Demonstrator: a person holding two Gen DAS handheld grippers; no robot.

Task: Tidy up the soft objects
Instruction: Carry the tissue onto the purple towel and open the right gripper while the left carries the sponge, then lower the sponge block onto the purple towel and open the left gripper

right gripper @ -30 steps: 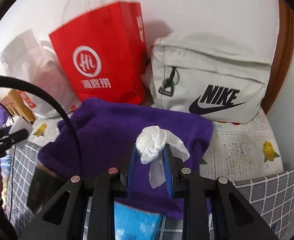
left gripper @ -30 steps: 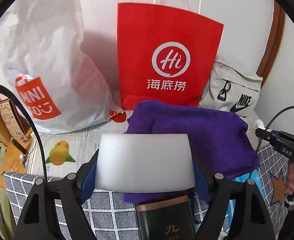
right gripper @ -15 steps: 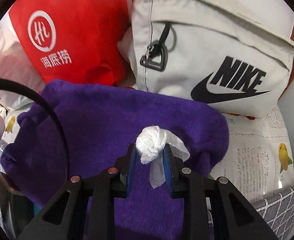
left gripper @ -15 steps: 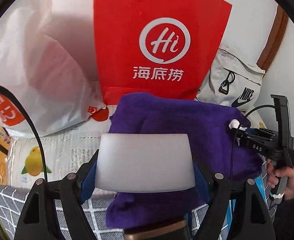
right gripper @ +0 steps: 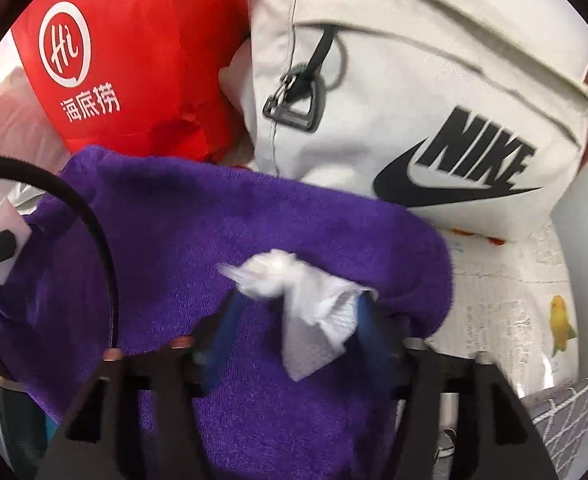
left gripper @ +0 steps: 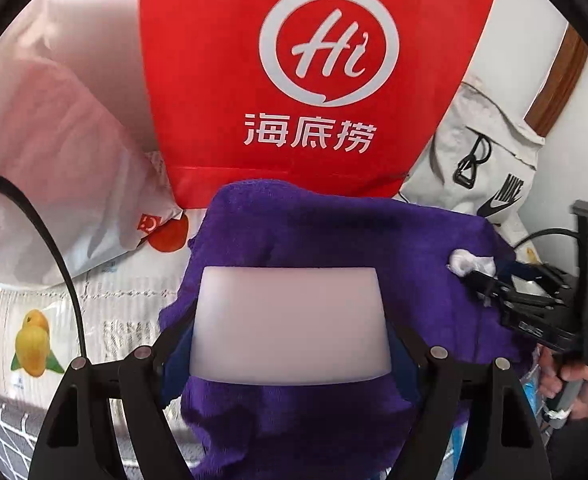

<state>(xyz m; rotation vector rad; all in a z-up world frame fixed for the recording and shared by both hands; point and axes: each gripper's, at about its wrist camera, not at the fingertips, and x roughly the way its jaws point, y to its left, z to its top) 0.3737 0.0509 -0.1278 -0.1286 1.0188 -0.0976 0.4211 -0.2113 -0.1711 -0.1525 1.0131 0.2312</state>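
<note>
My left gripper point(left gripper: 290, 344) is shut on a white foam block point(left gripper: 290, 312), which hangs just over the near side of a purple towel point(left gripper: 333, 232). The towel lies bunched in front of the bags. On the towel's right part, my right gripper point(right gripper: 297, 320) has its jaws opening. A crumpled white tissue point(right gripper: 278, 276) sits loose between the blue pads point(right gripper: 224, 328) and rests on the towel point(right gripper: 214, 232). The left wrist view shows the same tissue point(left gripper: 467, 262) at the right gripper's point(left gripper: 481, 276) tips, with a hand point(left gripper: 573, 384) on the handle.
A red paper bag point(left gripper: 313, 80) stands against the wall behind the towel. A white plastic bag point(left gripper: 54, 160) is to its left and a pale Nike bag point(right gripper: 413, 100) to its right. Printed paper with fruit pictures point(left gripper: 94, 312) covers the surface, with grid-patterned cloth point(right gripper: 565, 408) nearer.
The right jaws have spread and the tissue, pinched tight before, now sags loose on the towel. Both grippers came lower and closer to the towel and bags; the left still holds the block.
</note>
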